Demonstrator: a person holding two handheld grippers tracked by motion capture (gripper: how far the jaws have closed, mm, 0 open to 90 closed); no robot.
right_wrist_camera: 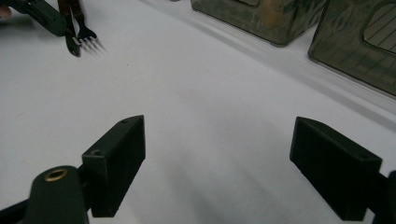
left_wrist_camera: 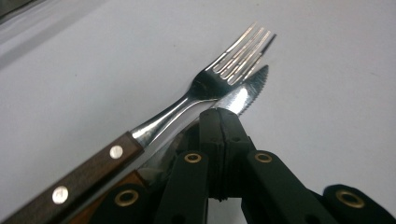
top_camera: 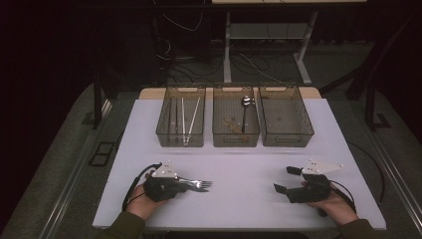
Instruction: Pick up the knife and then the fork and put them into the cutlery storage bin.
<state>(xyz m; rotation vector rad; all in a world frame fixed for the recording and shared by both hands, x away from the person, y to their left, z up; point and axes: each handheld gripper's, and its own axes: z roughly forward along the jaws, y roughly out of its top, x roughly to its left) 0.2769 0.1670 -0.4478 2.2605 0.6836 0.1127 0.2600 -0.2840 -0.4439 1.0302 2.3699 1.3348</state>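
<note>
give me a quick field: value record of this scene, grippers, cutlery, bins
left gripper: shut on fork and knife, low over the table
right gripper: open, holding nothing
left bin: chopsticks
middle bin: spoon, a small brown item too blurred to name
right bin: looks empty
fork handle: wood with metal rivets
knife edge: serrated

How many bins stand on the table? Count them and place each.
3, in a row at the table's far edge: left bin with chopsticks, middle bin with a spoon, right bin apparently empty.
</note>
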